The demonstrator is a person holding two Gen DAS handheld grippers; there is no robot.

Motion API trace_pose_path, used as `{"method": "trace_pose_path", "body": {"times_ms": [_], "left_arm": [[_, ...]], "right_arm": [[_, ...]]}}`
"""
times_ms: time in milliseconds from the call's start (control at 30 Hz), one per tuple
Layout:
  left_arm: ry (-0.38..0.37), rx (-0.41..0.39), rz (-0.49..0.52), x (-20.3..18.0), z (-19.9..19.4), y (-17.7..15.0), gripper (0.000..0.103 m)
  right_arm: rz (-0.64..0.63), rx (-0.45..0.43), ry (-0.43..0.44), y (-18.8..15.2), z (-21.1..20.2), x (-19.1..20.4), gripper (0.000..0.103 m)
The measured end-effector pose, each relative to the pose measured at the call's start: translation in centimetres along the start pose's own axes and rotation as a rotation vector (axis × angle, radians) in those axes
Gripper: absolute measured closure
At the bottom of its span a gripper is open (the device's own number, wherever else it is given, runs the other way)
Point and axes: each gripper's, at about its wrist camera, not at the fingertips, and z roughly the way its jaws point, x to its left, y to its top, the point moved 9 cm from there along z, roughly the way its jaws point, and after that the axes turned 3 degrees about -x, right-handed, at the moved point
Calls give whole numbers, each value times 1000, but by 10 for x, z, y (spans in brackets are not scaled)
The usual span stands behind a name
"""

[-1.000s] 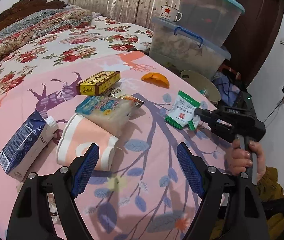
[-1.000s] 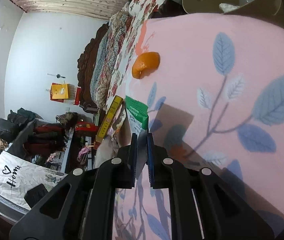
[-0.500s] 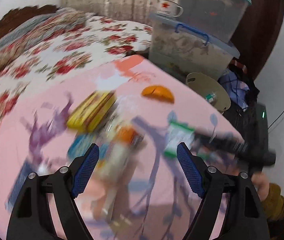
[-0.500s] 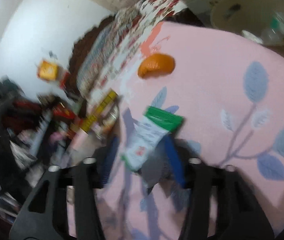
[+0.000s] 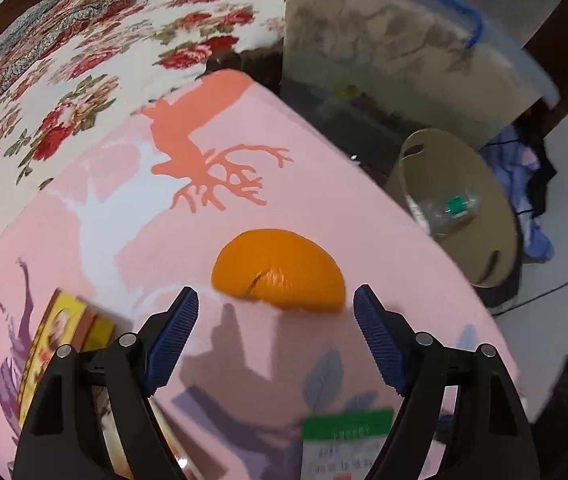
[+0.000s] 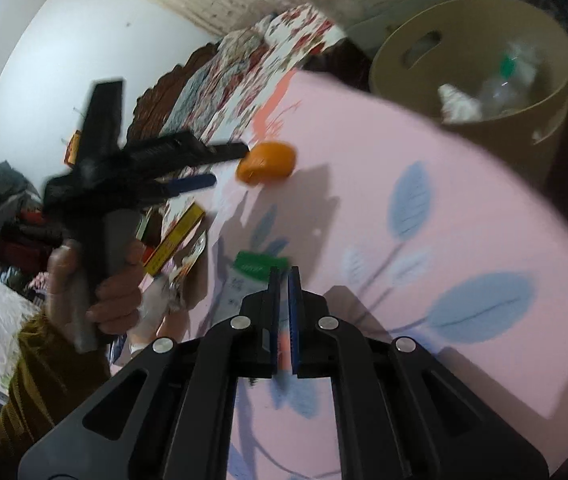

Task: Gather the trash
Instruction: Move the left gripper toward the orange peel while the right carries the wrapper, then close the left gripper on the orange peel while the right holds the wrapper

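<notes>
An orange peel (image 5: 277,276) lies dome-up on the pink cloth, just past and between the tips of my left gripper (image 5: 275,300), which is open and holds nothing. The right wrist view shows that left gripper (image 6: 225,164) beside the peel (image 6: 267,162), with a hand (image 6: 111,288) on its handle. A green-and-white packet (image 6: 257,266) lies flat on the cloth. My right gripper (image 6: 282,274) is shut, its tips pinching the packet's near corner. The same packet (image 5: 344,440) shows blurred at the bottom of the left wrist view.
A tan bin (image 5: 484,240) with a plastic bottle inside stands beside the table's far corner, also visible as the bin (image 6: 396,64). A clear storage box (image 5: 404,52) sits behind it. A yellow box (image 5: 63,344) lies at the left, and a floral bed (image 5: 63,80) is beyond.
My left gripper swept forward across the table, still open, and now stands at the orange peel. My right gripper opened around the packet, then shut again at its corner.
</notes>
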Motion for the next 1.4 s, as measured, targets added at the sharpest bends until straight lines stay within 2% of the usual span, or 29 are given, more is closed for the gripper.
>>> {"method": "trace_pose_path", "body": {"times_ms": [33,67,100,167,200,267,300,367,400,433,500,633,700,833,900,933,967,1000,1033,1100,1167,1300,1333,1400], "left_arm": [[14,18,4,-1,7,-2,31],[25,37,7,-1,13,-5,46],[19,57,2,-1,19,-9,53],[-26,70,-22,-4,22,-14,103],[-3,85,-26,-1,24,-17,103],[-13,74,-42,2,20,-18,103],[-14,69,-53,4,17,-18,103],[-45,49,-88,8,5,-17,103],[-74,30,-102,9,-5,-17,103],[-86,19,-106,8,-13,-18,103],[-122,-9,-108,7,-33,-24,103],[-172,-62,-98,8,-69,-40,103],[-171,-70,-90,11,-78,-45,103],[-145,-70,-83,21,-81,-43,102],[-136,-64,-74,20,-77,-36,93],[-127,-62,-69,20,-73,-33,71],[-111,-65,-62,20,-70,-28,42],[-84,-77,-48,19,-66,-22,30],[-55,-97,-35,19,-61,-16,26],[-23,-93,-13,16,-46,-2,22],[15,-77,-1,16,-27,13,14],[76,9,-8,20,17,23,15],[79,35,-19,22,26,19,21],[0,38,-68,20,30,16,37]], "right_arm": [[3,-6,-1,5,-5,-3,97],[3,-12,0,10,-9,-6,97],[-6,-13,2,14,-12,-6,97],[-55,-10,1,17,-17,0,95],[-85,0,0,16,-16,3,93],[-127,60,8,11,-9,12,93],[-131,89,14,7,-5,14,89],[-156,125,7,0,2,17,66],[-182,131,-11,-2,4,18,27],[-226,115,-38,-3,5,21,11],[-335,107,-85,-8,9,33,11],[-534,169,-126,-23,28,61,11],[-620,180,-164,-31,36,71,11],[-785,217,-186,-58,52,93,10],[-913,225,-261,-68,64,91,12],[-933,229,-310,-67,70,82,18],[-910,223,-315,-63,72,74,21],[-876,216,-304,-57,69,68,36],[-848,198,-310,-47,65,61,63],[-792,185,-310,-32,58,49,87],[-684,184,-248,-21,54,40,92],[-615,112,-225,3,31,31,94],[-594,98,-217,10,25,29,94],[-553,73,-198,23,13,25,94]]}}
